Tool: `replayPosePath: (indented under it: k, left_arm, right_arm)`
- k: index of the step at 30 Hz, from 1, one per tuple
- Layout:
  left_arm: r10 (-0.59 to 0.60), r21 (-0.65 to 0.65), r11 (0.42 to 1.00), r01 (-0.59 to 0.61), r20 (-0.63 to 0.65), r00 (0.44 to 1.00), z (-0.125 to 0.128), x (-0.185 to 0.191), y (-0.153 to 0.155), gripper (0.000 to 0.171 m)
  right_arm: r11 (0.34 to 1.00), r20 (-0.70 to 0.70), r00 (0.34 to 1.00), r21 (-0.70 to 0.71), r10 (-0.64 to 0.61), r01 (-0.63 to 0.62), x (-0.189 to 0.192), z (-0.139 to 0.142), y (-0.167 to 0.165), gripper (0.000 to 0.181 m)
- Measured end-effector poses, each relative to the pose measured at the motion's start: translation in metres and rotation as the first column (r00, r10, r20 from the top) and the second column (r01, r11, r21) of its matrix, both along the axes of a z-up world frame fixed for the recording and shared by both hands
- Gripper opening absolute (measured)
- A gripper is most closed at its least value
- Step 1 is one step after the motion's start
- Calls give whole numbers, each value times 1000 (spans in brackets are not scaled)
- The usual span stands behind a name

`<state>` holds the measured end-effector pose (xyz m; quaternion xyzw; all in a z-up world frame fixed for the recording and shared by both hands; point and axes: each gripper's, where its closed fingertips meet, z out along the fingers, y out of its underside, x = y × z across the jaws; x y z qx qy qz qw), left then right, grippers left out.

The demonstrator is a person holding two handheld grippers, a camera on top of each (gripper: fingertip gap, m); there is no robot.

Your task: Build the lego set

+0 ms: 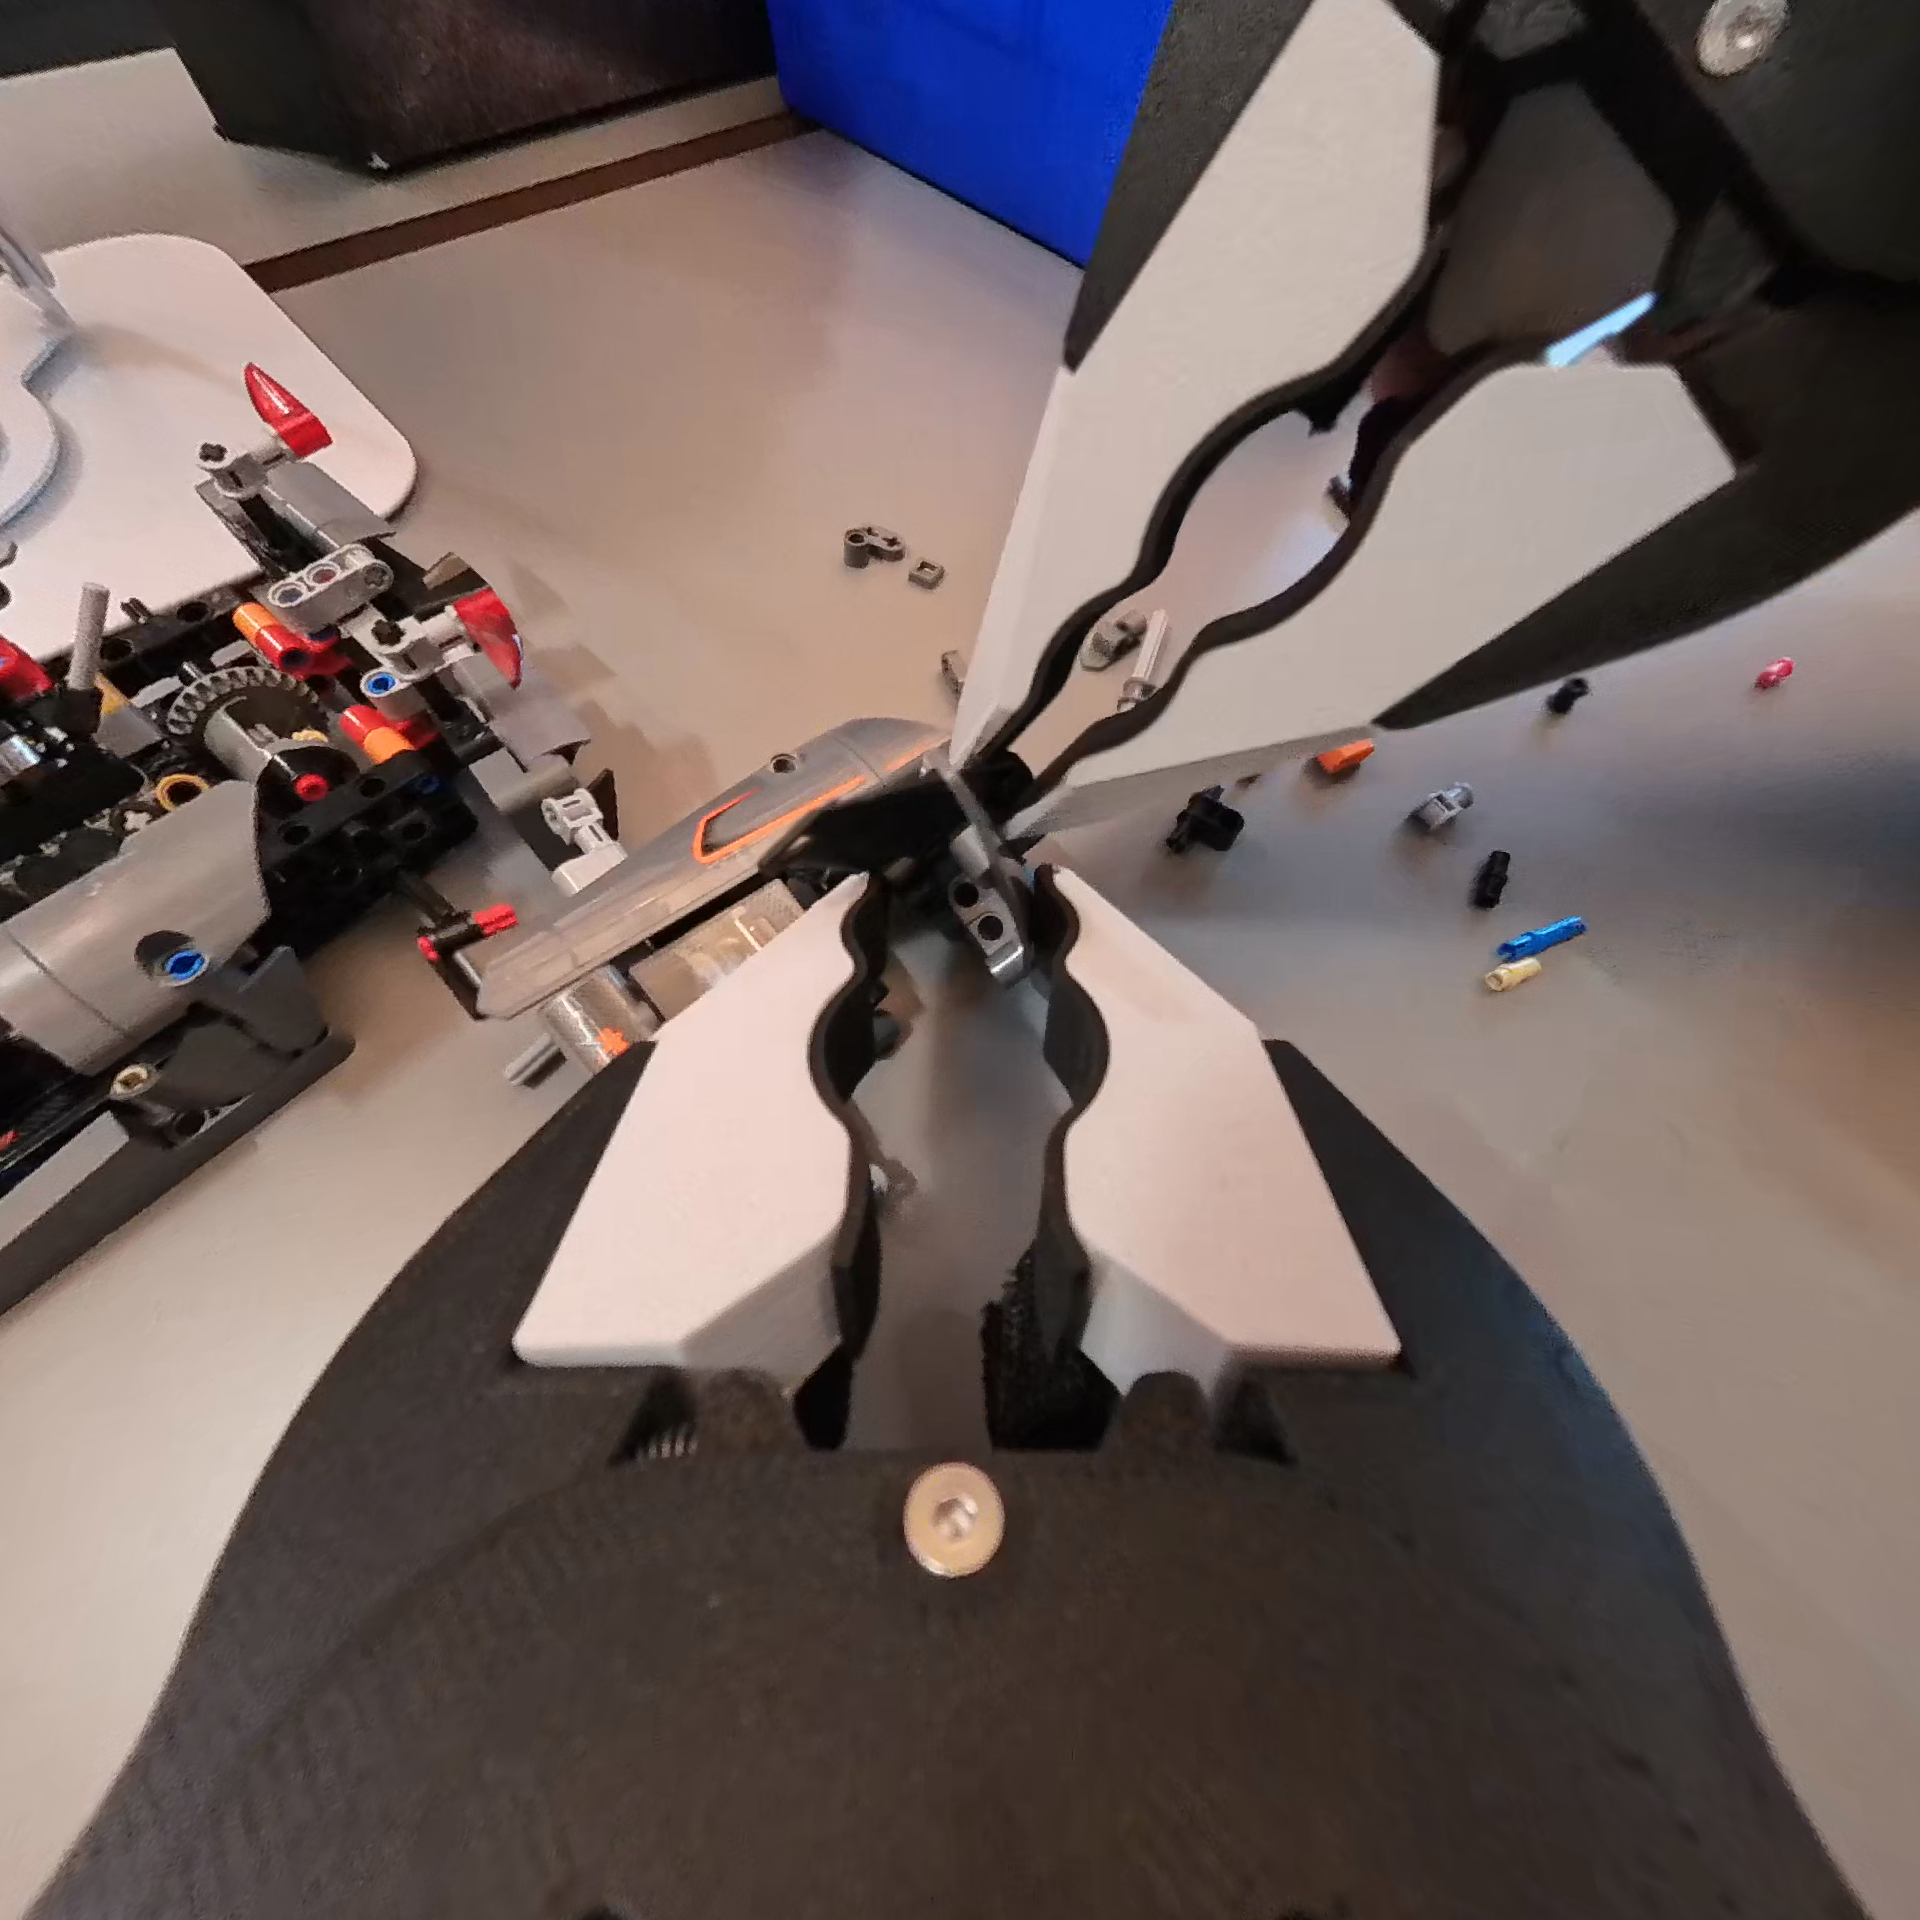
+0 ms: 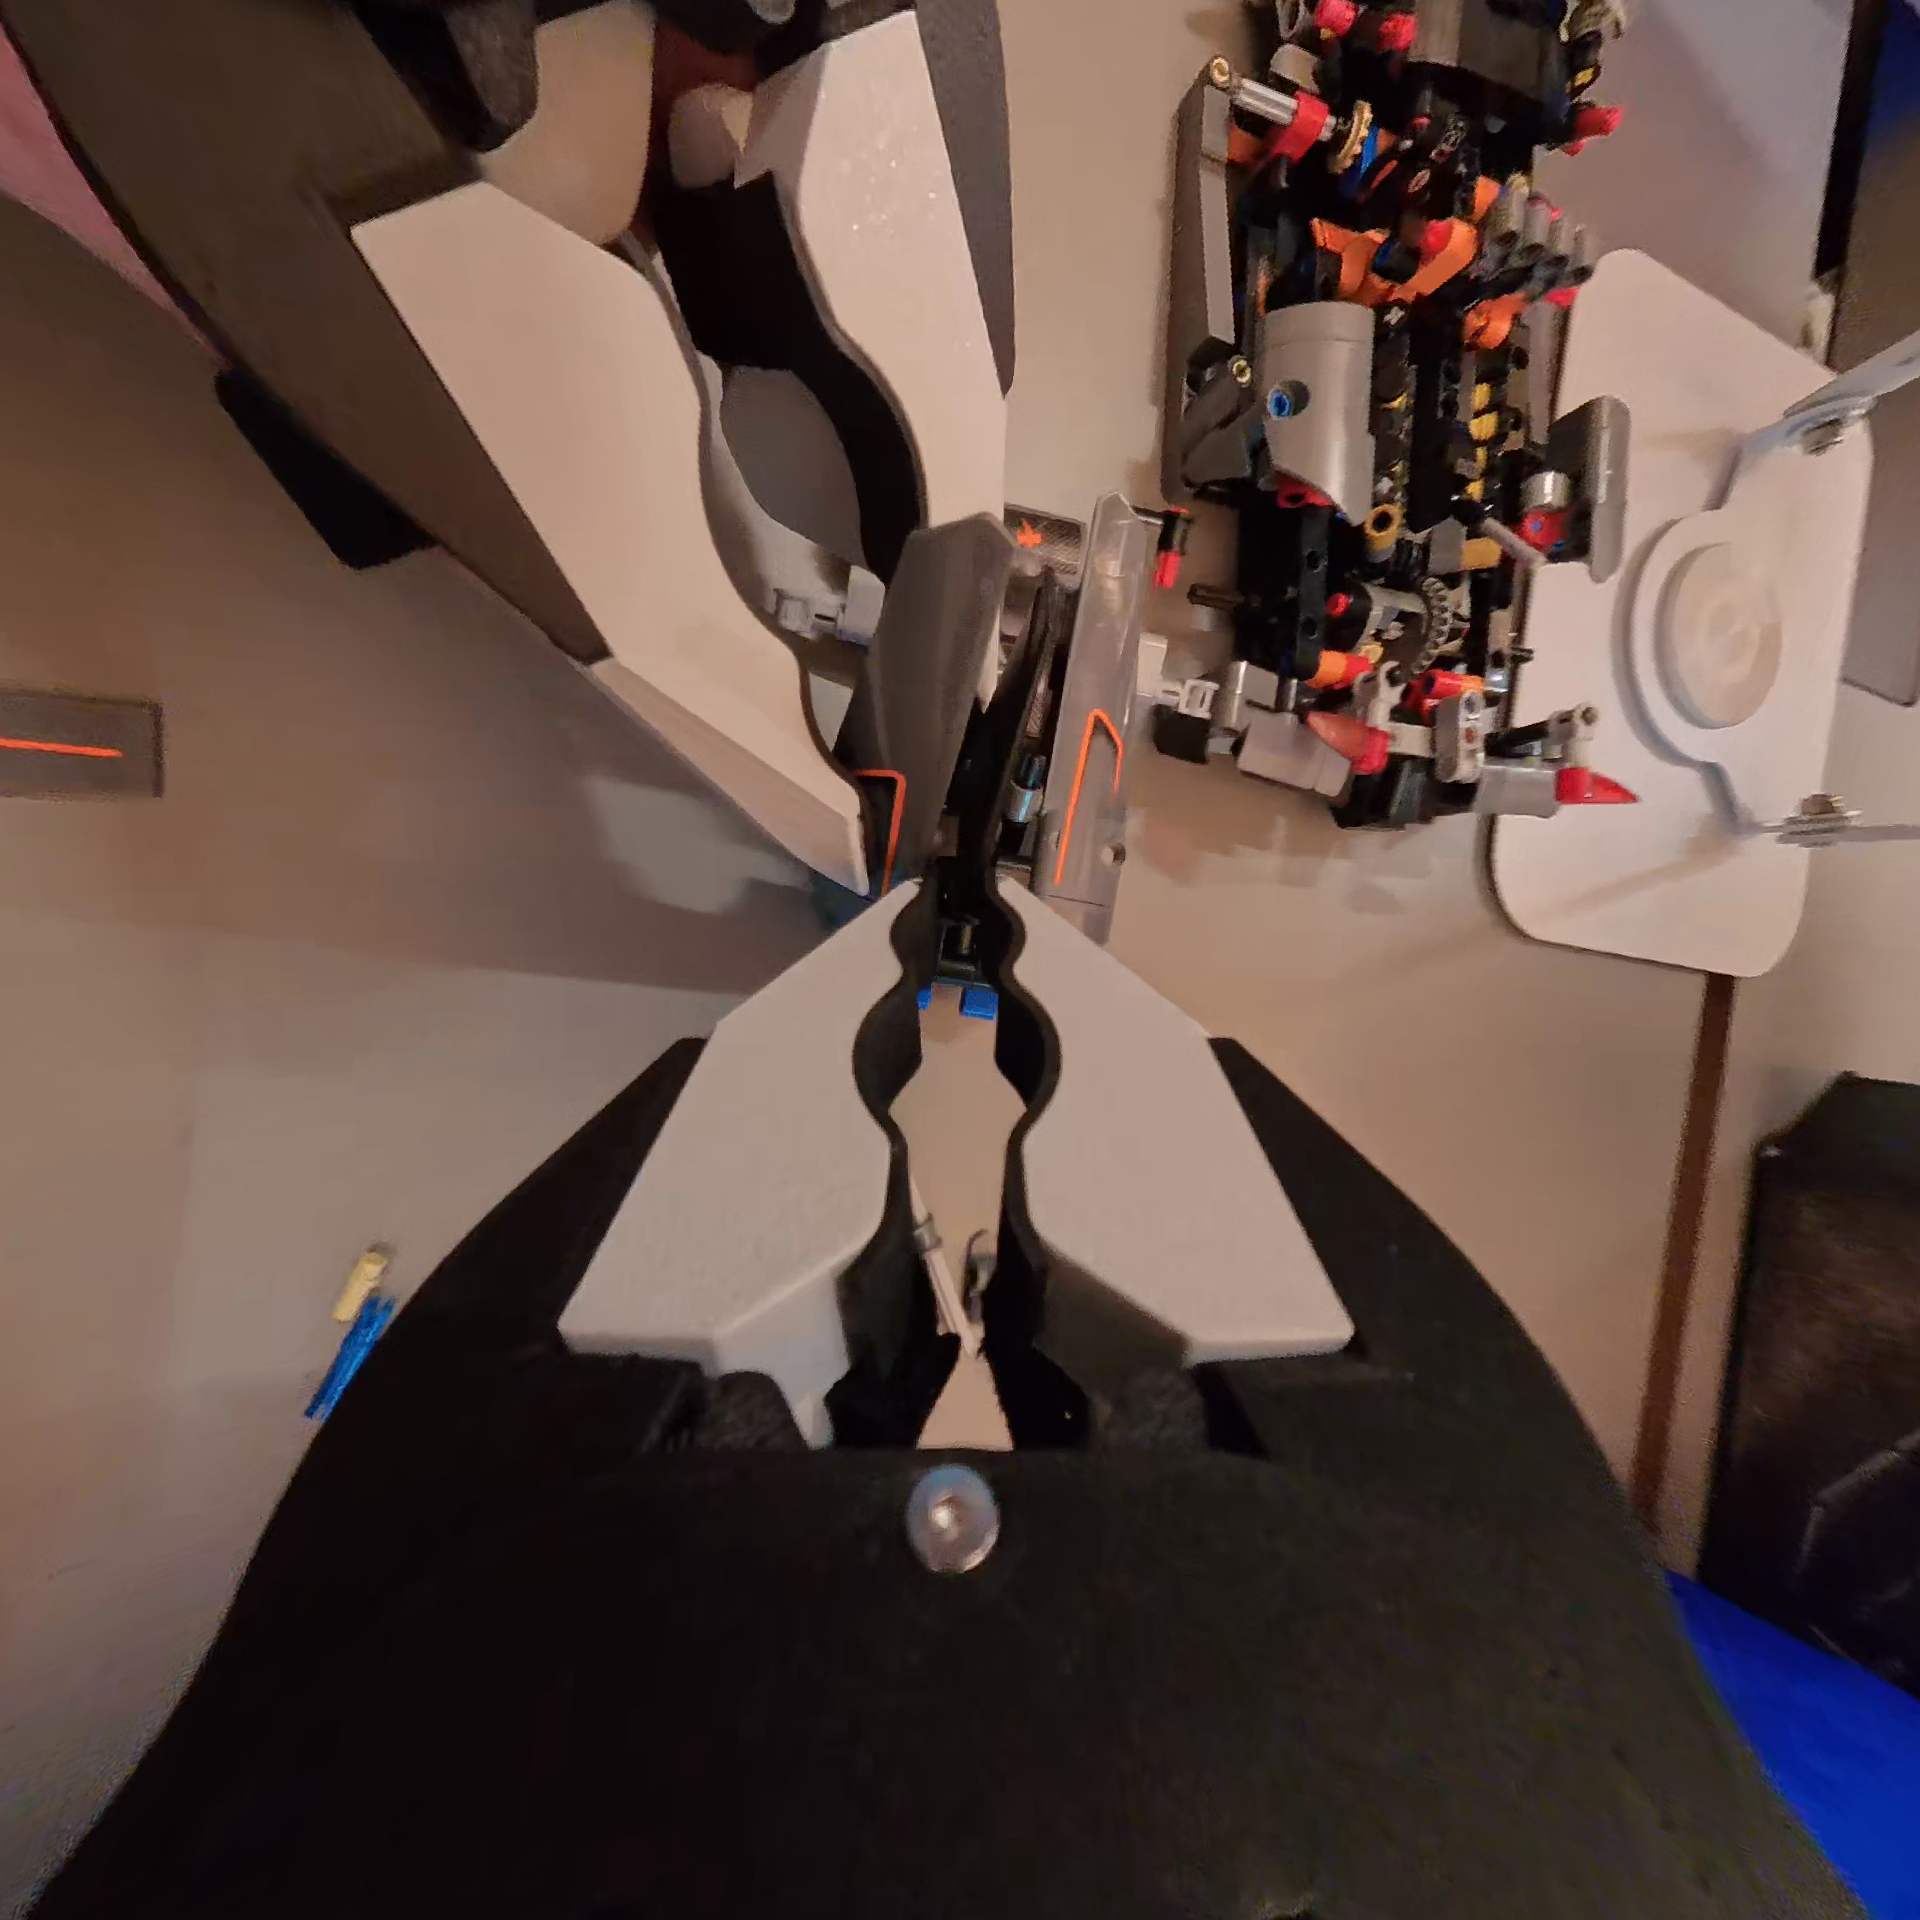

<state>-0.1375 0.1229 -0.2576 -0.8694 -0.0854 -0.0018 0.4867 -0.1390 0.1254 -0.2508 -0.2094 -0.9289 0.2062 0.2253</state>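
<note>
A small sub-assembly [image 1: 727,842] of grey curved panels with orange outlines on a black frame is held just above the table between both grippers. My left gripper [image 1: 956,894] comes from below and is shut on its dark grey and black end. My right gripper [image 1: 997,779] reaches in from the upper right, shut on a black part of the same end. In the right wrist view my right gripper [image 2: 958,904] pinches the black frame above a blue pin, the sub-assembly [image 2: 1091,727] runs away from it, and my left gripper [image 2: 873,831] grips from the upper left. The half-built car chassis [image 1: 260,727] lies beside it.
The chassis [image 2: 1403,416] rests against a white stand base [image 1: 156,416]. Loose pins lie on the table: blue [image 1: 1543,935], cream [image 1: 1512,975], black [image 1: 1205,826], orange [image 1: 1345,756], grey [image 1: 873,545]. A blue box [image 1: 966,104] stands at the back. A dark strip with an orange line [image 2: 78,748] lies apart. Both grippers' tips are close together, under 4 cm apart.
</note>
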Motion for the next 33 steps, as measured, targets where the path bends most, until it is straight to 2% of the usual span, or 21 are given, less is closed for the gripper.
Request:
replayPosePath:
  k: [6, 9, 17, 26, 33]
  left_arm:
    - [6, 10, 1000, -6, 17, 1000, 1, -5, -5, 25]
    - [6, 17, 1000, -6, 19, 1000, 1, -6, -6, 25]
    - [3, 25, 1000, -3, 16, 1000, 1, -6, -8, 25]
    - [-13, 35, 999, 12, 16, 1000, 1, -3, -7, 18]
    - [-16, 33, 999, 16, 5, 1000, 1, -3, -7, 18]
  right_arm:
    - [994, -121, 993, 108, -2, 15, -5, 2, -4, 5]
    - [993, -145, 989, 114, -16, 33, -5, 2, -7, 5]
    - [996, -120, 989, 13, -89, 91, -3, 2, -10, 8]
    - [966, -46, 984, -200, -174, 162, 1, 4, -7, 5]
    - [953, -34, 979, -238, -200, 186, -1, 4, -5, 5]
